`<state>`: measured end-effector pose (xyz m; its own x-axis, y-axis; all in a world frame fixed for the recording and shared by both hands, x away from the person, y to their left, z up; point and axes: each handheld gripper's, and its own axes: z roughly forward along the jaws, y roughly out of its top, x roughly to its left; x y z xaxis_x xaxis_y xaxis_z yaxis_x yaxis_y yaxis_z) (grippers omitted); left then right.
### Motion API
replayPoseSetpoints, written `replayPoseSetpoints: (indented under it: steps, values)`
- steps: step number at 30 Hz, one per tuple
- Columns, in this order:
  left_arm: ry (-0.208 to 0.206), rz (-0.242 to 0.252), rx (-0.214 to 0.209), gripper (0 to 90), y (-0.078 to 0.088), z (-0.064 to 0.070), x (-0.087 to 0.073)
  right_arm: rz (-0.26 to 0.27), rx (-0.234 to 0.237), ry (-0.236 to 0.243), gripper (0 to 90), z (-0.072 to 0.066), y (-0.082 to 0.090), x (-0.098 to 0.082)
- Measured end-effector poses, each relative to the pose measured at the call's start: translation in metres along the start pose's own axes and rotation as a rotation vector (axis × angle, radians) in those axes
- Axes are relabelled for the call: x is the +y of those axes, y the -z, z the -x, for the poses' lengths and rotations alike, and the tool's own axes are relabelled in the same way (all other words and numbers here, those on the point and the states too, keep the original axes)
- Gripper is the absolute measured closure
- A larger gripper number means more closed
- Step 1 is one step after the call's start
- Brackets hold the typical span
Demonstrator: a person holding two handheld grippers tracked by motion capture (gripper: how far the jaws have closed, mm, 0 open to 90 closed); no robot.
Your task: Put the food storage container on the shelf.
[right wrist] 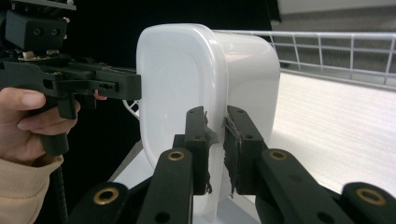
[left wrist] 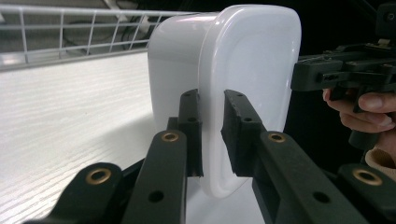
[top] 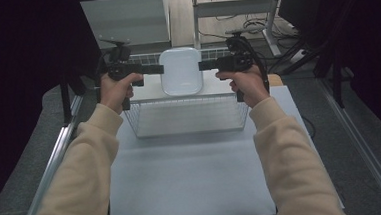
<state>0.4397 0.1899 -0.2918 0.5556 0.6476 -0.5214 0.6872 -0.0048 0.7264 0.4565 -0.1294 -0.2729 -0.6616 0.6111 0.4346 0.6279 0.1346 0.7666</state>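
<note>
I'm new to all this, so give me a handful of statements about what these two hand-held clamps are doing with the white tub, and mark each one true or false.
1. Both grippers pinch the rim of the white tub. True: the left gripper and the right gripper each clamp its rim from opposite sides.
2. The tub is red. False: it is plain white.
3. The tub is above a wire basket. True: in the high view it is over the basket's far half, by a white board.
4. One hand is free. False: the left hand and the right hand each hold a gripper.
5. The tub is full of fruit. False: its hollow, seen from above, looks empty.
</note>
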Motion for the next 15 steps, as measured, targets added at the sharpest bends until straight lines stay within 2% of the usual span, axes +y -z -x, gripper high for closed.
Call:
replayPoseSetpoints:
  steps: [1,3,5,6,8,9,11,12,13,15]
  values:
    - [0.026,-0.001,-0.01,78.9,-0.004,-0.005,0.003,-0.017,-0.001,-0.033,79.5,0.006,-0.005,0.002]
    - [0.043,0.0,-0.016,78.9,-0.006,-0.008,0.007,-0.018,0.011,-0.064,79.3,0.012,-0.007,0.005]
    - [0.053,-0.003,-0.02,78.7,-0.008,-0.01,0.009,-0.026,0.01,-0.088,77.8,0.017,-0.01,0.009]
    - [0.087,-0.015,-0.029,78.4,-0.012,-0.013,0.014,-0.034,0.008,-0.103,76.9,0.02,-0.012,0.011]
    - [0.101,-0.025,-0.03,77.5,-0.013,-0.016,0.016,-0.039,0.005,-0.119,76.2,0.023,-0.014,0.012]
    - [0.128,-0.041,-0.029,76.7,-0.017,-0.02,0.02,-0.049,-0.006,-0.142,74.2,0.027,-0.02,0.016]
    - [0.137,-0.048,-0.029,75.1,-0.019,-0.023,0.022,-0.053,-0.013,-0.148,73.3,0.029,-0.022,0.017]
    - [0.157,-0.057,-0.03,74.2,-0.021,-0.027,0.023,-0.064,-0.023,-0.175,71.7,0.033,-0.028,0.019]
    - [0.169,-0.062,-0.034,74.2,-0.022,-0.03,0.024,-0.064,-0.023,-0.175,71.7,0.033,-0.028,0.019]
    - [0.209,-0.063,-0.058,72.7,-0.026,-0.039,0.025,-0.06,-0.013,-0.217,71.0,0.039,-0.034,0.021]
